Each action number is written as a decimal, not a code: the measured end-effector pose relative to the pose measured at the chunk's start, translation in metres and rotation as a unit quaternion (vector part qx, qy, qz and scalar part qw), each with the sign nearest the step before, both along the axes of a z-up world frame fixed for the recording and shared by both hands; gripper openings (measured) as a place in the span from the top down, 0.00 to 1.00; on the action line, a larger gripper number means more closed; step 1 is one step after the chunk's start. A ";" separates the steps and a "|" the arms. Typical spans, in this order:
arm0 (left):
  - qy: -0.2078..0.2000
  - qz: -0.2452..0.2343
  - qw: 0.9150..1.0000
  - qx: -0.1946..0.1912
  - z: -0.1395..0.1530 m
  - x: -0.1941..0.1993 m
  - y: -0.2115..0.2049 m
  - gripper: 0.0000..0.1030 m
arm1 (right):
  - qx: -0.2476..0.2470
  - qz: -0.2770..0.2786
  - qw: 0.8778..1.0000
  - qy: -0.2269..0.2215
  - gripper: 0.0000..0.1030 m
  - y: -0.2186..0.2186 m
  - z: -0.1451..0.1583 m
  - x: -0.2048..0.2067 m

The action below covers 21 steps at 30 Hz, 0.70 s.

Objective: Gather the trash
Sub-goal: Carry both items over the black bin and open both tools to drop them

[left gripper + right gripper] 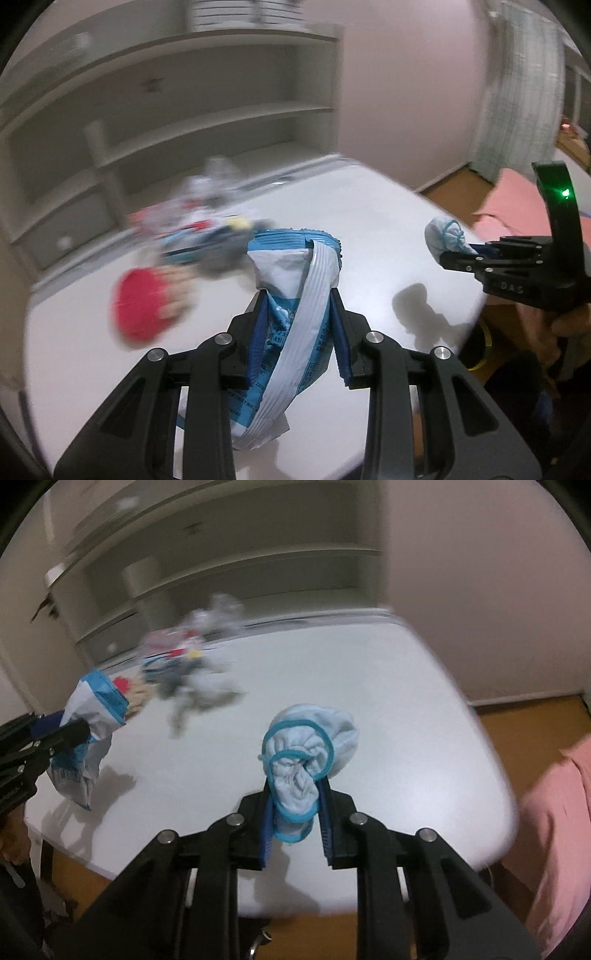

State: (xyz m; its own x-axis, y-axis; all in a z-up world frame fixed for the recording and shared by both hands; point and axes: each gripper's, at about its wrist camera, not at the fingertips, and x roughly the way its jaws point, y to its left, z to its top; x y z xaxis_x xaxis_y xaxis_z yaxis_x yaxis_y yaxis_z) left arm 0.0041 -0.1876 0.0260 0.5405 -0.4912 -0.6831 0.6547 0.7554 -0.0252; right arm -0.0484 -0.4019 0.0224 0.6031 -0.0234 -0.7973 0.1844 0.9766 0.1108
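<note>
Blue-and-white crinkled plastic snack wrapper [295, 317], one of two held pieces of trash, stands with its long axis running up and away between the closed-in fingers of the left gripper [300, 325], raised above the white round-cornered table [369, 221]. One pale blue bunched cloth cover with a teal elastic edge [303, 760] is pinched upright in the right gripper [297, 805], also above the table. One blurred heap of mixed rubbish [184, 661] lies near the table's far edge, with a red object [138, 310] beside it
</note>
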 end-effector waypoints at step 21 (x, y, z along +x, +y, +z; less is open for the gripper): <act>0.077 -0.288 0.954 -0.019 -0.103 -0.172 -0.330 0.70 | 0.063 -0.314 0.945 0.065 0.79 -0.269 -0.153 -0.240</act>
State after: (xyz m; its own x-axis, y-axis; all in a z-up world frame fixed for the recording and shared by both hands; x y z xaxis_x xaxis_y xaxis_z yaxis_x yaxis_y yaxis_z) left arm -0.1678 -0.5173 -0.0771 0.0684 -0.7026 -0.7083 0.9476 0.2678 -0.1742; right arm -0.2884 -0.6710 -0.1304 0.3994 -0.2443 -0.8836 0.7427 0.6512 0.1557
